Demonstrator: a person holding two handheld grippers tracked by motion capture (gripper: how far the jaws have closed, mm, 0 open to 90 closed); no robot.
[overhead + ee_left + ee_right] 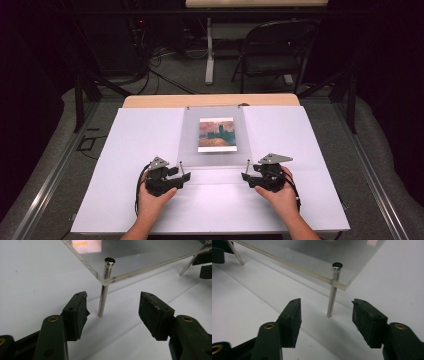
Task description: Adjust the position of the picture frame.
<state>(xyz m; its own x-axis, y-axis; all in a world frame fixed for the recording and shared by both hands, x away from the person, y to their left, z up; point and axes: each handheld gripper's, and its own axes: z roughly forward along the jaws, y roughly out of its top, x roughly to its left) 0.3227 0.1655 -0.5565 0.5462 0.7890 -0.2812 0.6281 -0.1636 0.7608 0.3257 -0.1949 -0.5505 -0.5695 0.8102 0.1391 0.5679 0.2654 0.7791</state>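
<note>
**Mia:** What is on the table [125, 210]?

**Ben:** A big white sheet covers most of it. In the middle sits a clear plastic plate [215, 159]. It stands up off the sheet on thin shiny metal legs, like a tiny see-through table. A small painting [216, 134] in red, orange and green lies flat under it.

**Mia:** Where are the two hands?

**Ben:** They come in from the near side. The left gripper [181, 171] is at the near left corner of the plate. The right gripper [248, 174] is at the near right corner.

**Mia:** Are the fingers pinching anything?

**Ben:** No. On the left gripper [112, 312] the two black fingers are spread wide. The left leg [103, 293] stands just past the gap between the tips, a bit nearer one finger, and touches neither pad. It goes up through the corner of the plate and has a dark round cap on top.

**Mia:** And the other one?

**Ben:** The same. The right gripper [325, 315] has its fingers wide apart too. The right leg [332, 296] stands upright just past the gap, touching nothing but the sheet and the plate.

**Mia:** Is the plate flat?

**Ben:** It looks level from above. Both near legs rest on the white sheet.
</note>
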